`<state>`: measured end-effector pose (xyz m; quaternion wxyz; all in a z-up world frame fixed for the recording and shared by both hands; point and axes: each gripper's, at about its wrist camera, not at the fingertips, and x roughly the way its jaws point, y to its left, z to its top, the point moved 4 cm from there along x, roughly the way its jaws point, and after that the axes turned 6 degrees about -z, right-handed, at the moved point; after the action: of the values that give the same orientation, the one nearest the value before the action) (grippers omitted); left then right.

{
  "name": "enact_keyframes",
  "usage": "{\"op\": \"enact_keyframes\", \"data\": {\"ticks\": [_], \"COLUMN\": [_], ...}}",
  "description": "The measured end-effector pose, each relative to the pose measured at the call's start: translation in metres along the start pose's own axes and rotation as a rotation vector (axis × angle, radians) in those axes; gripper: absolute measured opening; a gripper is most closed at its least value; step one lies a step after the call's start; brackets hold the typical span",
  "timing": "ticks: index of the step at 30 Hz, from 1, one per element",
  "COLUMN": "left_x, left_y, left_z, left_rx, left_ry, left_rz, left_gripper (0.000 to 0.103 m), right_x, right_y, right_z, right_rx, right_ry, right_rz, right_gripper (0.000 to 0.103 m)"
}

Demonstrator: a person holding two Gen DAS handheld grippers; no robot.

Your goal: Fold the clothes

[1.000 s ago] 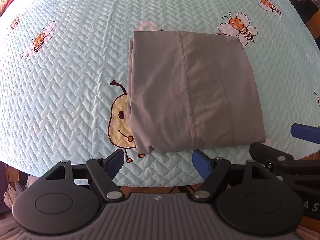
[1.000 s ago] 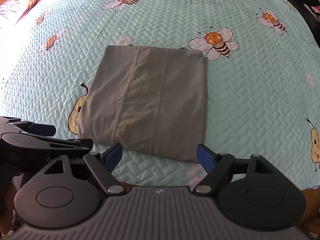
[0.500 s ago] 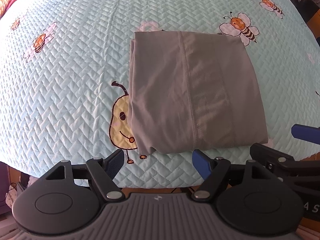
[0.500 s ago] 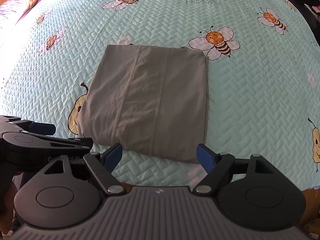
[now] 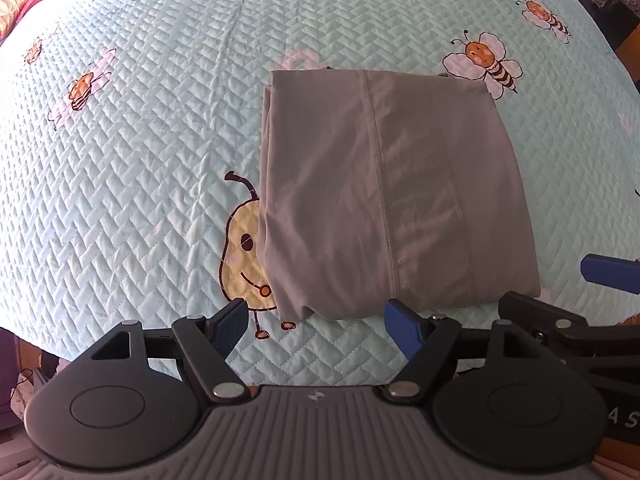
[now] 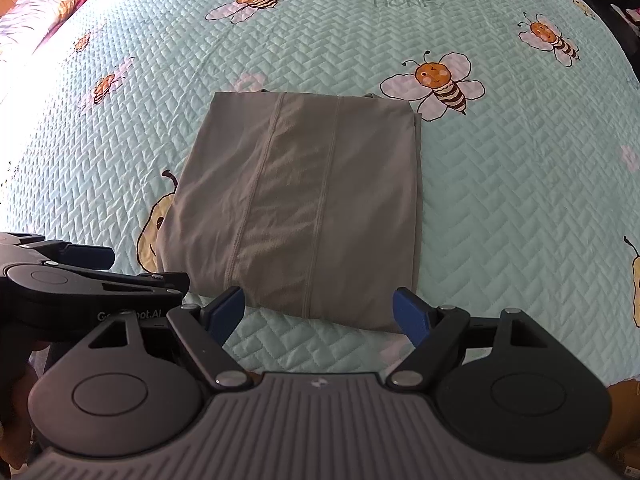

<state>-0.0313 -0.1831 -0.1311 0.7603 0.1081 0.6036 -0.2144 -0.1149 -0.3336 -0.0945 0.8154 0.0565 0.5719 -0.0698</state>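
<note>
1. Left wrist view: the grey garment (image 5: 392, 196) lies as a neat rectangle on the mint quilted bedspread (image 5: 140, 160), half covering a printed pear character (image 5: 242, 256), with a printed bee (image 5: 486, 62) just past its far right corner.
2. The left gripper (image 5: 318, 326) hangs over the near edge of the bed, jaws spread wide with nothing between them; its blue pads (image 5: 232, 322) sit just short of the garment's near hem and do not touch the cloth.
3. In the right wrist view the right gripper (image 6: 320, 312) is in the same state: jaws wide, empty, hovering at the near hem of the garment (image 6: 304, 204), its right pad close to the near right corner.
4. Each gripper shows at the edge of the other's view, so the two are side by side and close together.
5. Compared with the pictures from a second ago, almost nothing has changed: the garment keeps the same outline and seam lines, and both grippers sit in the same place at the same spread.
6. That stillness, together with the tidy squared shape, suggests the folding of this piece is finished or nearly so; the pause could be a check before one more fold or before moving on, and the pictures do not settle which
</note>
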Motion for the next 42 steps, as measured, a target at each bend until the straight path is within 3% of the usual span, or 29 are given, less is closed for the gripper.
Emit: {"op": "enact_keyframes", "data": {"ticks": [19, 36, 42], "left_x": [-0.004, 0.016, 0.019], "left_y": [0.000, 0.003, 0.014], "left_z": [0.001, 0.009, 0.014], "left_rx": [0.006, 0.011, -0.029], "left_ry": [-0.049, -0.025, -0.041], "left_rz": [0.022, 0.025, 0.010], "left_gripper": [0.078, 0.078, 0.078], "right_x": [-0.003, 0.016, 0.023], "right_y": [0.004, 0.003, -0.001], "right_z": [-0.002, 0.002, 0.004], "right_rx": [-0.011, -0.002, 0.013], "right_ry": [-0.026, 0.004, 0.011], "right_rz": [-0.004, 0.013, 0.033], "right_gripper": [0.081, 0.081, 0.081]}}
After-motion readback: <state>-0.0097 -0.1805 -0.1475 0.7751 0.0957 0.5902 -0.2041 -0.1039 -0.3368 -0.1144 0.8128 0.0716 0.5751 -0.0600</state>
